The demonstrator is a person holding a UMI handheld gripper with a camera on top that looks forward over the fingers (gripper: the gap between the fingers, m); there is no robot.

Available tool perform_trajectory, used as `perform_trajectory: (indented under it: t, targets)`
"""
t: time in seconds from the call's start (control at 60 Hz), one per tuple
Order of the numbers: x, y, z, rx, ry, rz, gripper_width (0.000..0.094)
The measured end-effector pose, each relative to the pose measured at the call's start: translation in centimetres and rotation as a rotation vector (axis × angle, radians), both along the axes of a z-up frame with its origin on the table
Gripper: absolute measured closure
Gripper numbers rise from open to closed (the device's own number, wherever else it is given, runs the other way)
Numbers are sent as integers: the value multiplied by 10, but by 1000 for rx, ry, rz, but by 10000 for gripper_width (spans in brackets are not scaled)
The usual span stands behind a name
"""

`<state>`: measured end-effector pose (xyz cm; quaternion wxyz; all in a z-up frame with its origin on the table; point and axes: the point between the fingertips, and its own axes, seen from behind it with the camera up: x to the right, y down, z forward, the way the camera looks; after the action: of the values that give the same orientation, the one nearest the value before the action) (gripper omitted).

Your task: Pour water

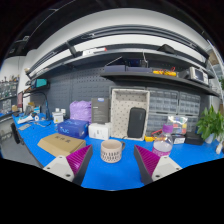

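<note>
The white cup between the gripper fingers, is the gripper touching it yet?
Apart. The gripper view shows the white cup standing on the blue table between and just beyond the gripper fingers, with blue table visible at either side of it. The gripper is open.

The gripper (111,166) hangs open above the blue counter (120,175); a white cup (111,151) stands between its fingers, untouched.

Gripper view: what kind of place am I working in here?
Probably a workshop or lab bench: a blue tabletop crowded with boxes, a grey panelled back wall and a shelf above it. The open tongs have a small white cup standing between them.
</note>
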<state>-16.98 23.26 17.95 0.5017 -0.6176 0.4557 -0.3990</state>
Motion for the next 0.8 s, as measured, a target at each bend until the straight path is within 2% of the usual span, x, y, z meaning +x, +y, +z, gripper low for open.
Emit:
perform_trajectory:
  t: [0.1,0.167,0.333,0.517,0.8]
  targets:
    - [-7,-10,-18,-3,21,16,84]
    - [-12,-26,-34,-14,32,0,83]
    - [-20,-79,-71,-33,51,-101,87]
    - [-16,-133,-88,-20,48,-206,81]
    - [43,-150,-81,29,21,-225,79]
